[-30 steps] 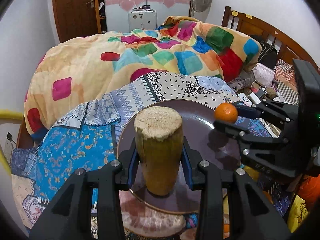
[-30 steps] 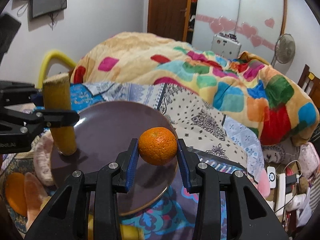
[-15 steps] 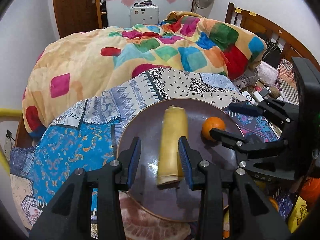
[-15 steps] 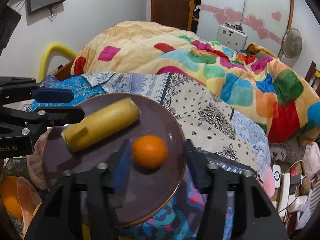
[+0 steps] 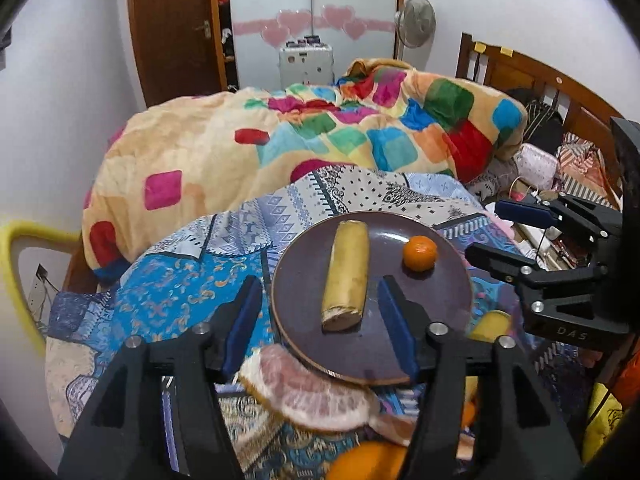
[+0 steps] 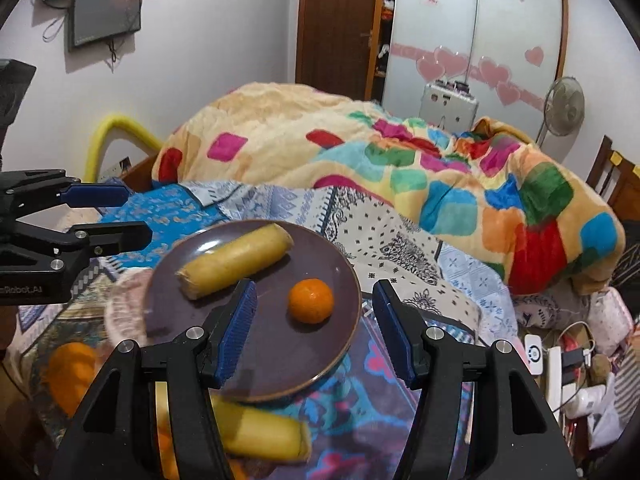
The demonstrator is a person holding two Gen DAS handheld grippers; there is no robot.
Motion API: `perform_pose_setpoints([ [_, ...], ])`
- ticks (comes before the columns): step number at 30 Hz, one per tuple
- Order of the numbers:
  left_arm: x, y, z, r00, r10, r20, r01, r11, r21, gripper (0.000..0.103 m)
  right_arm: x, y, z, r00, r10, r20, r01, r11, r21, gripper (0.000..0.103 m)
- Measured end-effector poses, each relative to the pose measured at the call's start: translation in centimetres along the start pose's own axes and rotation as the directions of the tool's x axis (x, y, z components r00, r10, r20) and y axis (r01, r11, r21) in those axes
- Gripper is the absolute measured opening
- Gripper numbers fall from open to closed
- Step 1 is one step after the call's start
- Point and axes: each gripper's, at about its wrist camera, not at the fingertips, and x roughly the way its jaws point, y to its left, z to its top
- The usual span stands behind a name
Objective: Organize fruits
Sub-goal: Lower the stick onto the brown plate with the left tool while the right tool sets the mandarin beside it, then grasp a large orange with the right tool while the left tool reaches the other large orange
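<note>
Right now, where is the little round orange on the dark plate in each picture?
Left wrist view: the small round orange sits on the right part of the dark purple plate, right of the yellow banana piece.
Right wrist view: the orange lies near picture centre, below and right of the banana piece.
Shared landmark: the plate.

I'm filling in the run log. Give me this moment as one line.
left gripper: open | right gripper: open | plate: holds yellow log, orange, apart | phase: both released
</note>
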Motion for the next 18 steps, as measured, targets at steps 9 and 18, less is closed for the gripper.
perform_pose_setpoints([
  [9, -5.4, -1.0, -3.1, 0.998, 0.036, 0.048, -0.036, 0.999, -0.004, 0.084, -5.6, 1.8, -1.4, 0.997, 0.009, 0.075, -0.009, 1.0, 0.001, 0.062],
  [18, -7.0, -1.7, -6.6, 0.999, 0.033, 0.015, -0.033, 0.999, -0.023, 0.09, -8.0, 4.2, -5.0, 0.995, -0.004, 0.096, 0.006, 1.0, -0.027, 0.069],
])
